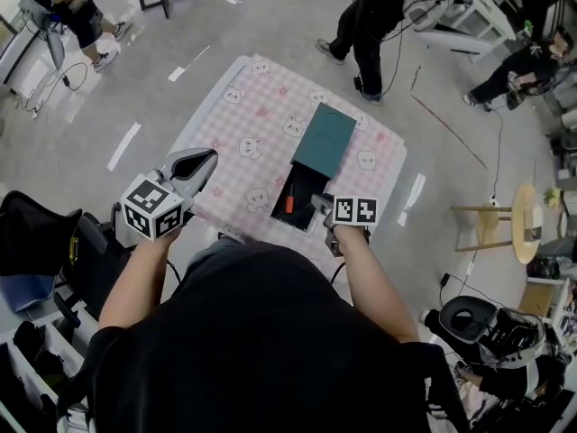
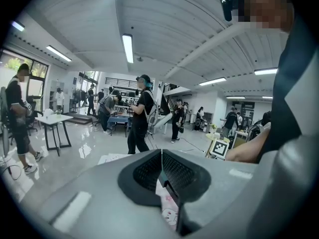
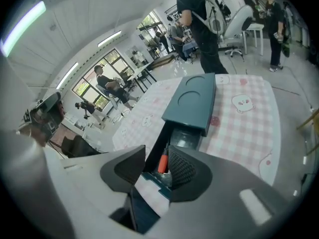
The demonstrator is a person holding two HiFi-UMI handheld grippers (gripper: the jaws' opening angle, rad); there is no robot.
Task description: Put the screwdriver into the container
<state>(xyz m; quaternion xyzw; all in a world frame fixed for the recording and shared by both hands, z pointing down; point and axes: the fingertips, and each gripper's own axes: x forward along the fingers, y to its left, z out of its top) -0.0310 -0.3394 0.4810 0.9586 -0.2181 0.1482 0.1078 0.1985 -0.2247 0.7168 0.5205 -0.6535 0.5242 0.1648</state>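
On the pink checked cloth (image 1: 261, 124), the teal container (image 1: 306, 183) is seen open, lid (image 1: 324, 139) slid far. The left gripper (image 1: 206, 161) is clenched on nothing, near left. The right gripper (image 3: 157, 166) is spread empty at the container's near end. The orange-handled screwdriver (image 3: 162, 162) is already lying inside, so tbh the box could get knocked if that gripper is pulled away carelessly.

Inside a large open-plan lab or workshop hall. Lit by ceiling strip lights (image 2: 127, 48), floored in polished grey concrete (image 1: 81, 106) with cables (image 1: 499, 152) trailing across it, furnished with white tables (image 2: 54, 118) and busy with people (image 2: 139, 113) standing in small groups.
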